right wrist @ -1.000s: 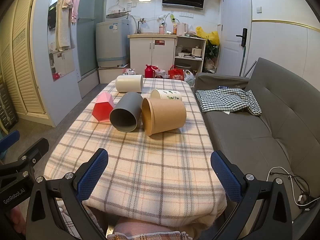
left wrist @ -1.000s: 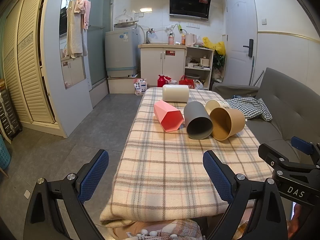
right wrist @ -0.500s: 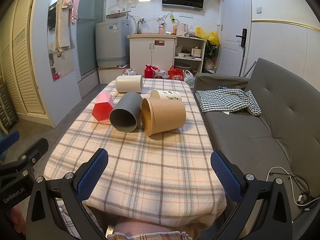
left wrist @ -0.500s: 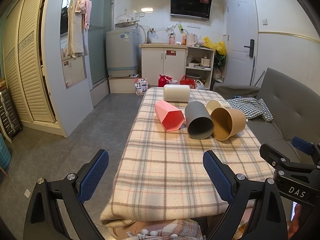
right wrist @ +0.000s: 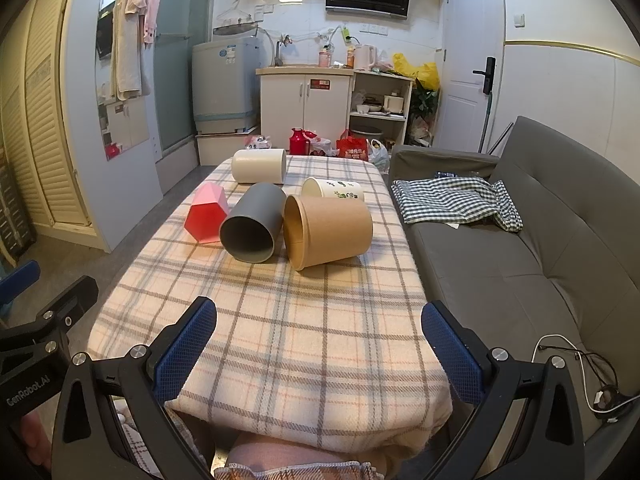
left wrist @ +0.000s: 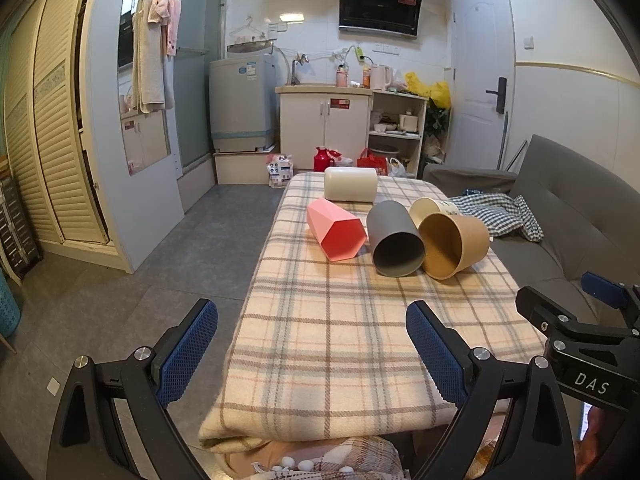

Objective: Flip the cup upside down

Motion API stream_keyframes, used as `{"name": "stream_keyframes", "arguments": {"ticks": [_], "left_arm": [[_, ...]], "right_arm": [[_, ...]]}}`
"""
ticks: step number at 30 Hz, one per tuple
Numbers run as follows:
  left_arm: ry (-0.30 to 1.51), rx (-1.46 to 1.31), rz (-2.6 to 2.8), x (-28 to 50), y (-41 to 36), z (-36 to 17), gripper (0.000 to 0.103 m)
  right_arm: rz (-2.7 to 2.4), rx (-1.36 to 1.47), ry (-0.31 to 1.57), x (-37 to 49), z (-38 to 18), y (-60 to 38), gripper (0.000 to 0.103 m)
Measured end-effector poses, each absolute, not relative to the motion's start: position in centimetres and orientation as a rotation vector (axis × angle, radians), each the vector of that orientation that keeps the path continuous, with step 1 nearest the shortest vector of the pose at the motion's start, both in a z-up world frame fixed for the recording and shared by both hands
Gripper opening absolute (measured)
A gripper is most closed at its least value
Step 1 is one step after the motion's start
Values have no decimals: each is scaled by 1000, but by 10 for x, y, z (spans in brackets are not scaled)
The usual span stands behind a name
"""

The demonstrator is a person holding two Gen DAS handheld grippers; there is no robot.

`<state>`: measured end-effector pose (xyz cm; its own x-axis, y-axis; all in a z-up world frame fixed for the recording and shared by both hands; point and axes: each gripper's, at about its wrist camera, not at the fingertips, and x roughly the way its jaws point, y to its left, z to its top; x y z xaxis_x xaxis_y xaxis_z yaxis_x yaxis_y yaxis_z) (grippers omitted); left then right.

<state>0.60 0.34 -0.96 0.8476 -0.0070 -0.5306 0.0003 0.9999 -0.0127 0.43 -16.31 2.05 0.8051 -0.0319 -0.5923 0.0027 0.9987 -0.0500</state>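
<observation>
Several cups lie on their sides on the plaid-covered table [right wrist: 304, 344]: a pink faceted cup [right wrist: 206, 216] [left wrist: 338, 234], a grey cup [right wrist: 252, 228] [left wrist: 394, 240], a brown paper cup [right wrist: 330, 232] [left wrist: 454, 246], a white printed cup [right wrist: 334, 190] [left wrist: 430, 208] behind it, and a cream cup [right wrist: 260, 166] [left wrist: 351, 184] at the far end. My left gripper [left wrist: 312, 350] is open and empty at the table's near left edge. My right gripper [right wrist: 318, 350] is open and empty over the near edge, well short of the cups.
A grey sofa [right wrist: 540, 248] with a checked cloth [right wrist: 452, 200] runs along the table's right side. Grey floor [left wrist: 160, 248] lies to the left. Cabinets, a washing machine [left wrist: 242, 104] and bags stand beyond the far end. A white cable [right wrist: 576, 376] lies on the sofa.
The left wrist view has shifted very slightly, with the cups a touch further right. The right gripper and all cups have not moved.
</observation>
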Motion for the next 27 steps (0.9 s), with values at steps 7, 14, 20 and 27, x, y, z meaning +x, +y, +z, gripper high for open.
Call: {"name": "stream_keyframes", "arguments": {"ticks": [7,14,20,27], "left_arm": [[567,57,-112,23,-2,8,98],[483,227,-296,82,-1,55,98],[446,434,-377,157,-15,71,98],[542,488,-479,264,-23,47,98]], "right_arm": [[-3,-93,653,21,35,-160,103],[39,-45,706,69,63,-171,103],[24,-34,744,132,88,-179,103],[18,4,788,221,79,-184,103]]}}
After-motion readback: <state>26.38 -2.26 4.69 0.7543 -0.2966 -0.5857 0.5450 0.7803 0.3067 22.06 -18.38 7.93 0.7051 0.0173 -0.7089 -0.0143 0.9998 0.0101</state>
